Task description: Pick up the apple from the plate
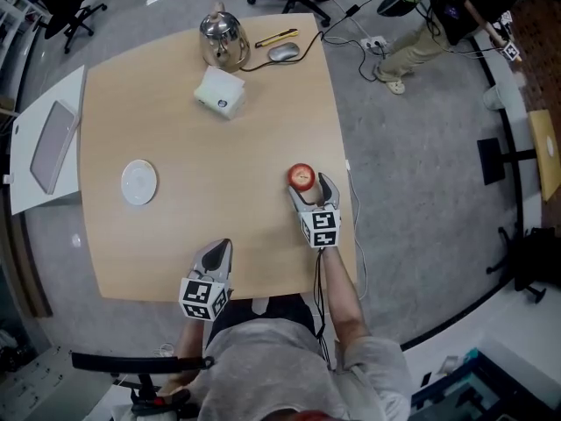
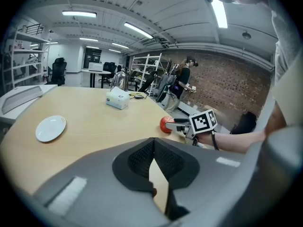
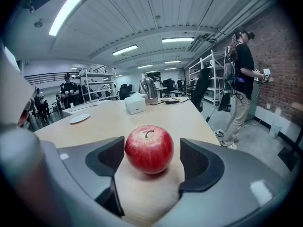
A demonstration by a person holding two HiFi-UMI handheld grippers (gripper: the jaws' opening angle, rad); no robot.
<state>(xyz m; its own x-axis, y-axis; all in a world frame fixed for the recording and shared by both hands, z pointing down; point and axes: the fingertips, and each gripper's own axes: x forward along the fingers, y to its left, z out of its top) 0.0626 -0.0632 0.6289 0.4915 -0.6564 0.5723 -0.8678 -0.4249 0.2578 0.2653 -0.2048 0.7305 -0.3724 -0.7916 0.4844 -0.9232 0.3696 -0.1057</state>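
**Red apple on bare wood, jaws standing wide around it**

Red and glossy, with a short brown stem in its dimple, the apple point(image 3: 149, 149) sits on the table point(image 1: 175, 130), not on the plate point(image 1: 138, 182). That small white dish lies empty, well apart on the person's left.

The right gripper point(image 1: 312, 188) straddles the fruit with its jaws apart. One dark ribbed pad point(image 3: 110, 157) is just beside the skin, or perhaps brushing it; the other shows a clear gap. Nothing is clamped, and the apple's weight looks to rest on the pale, smooth wood. The jaws flank its widest part, probably so that closing would meet the round flanks squarely and not slip off the waxy curve.

The left gripper point(image 1: 217, 251) is parked at the near edge, its grey jaws closed tip to tip on nothing, likely kept clear.
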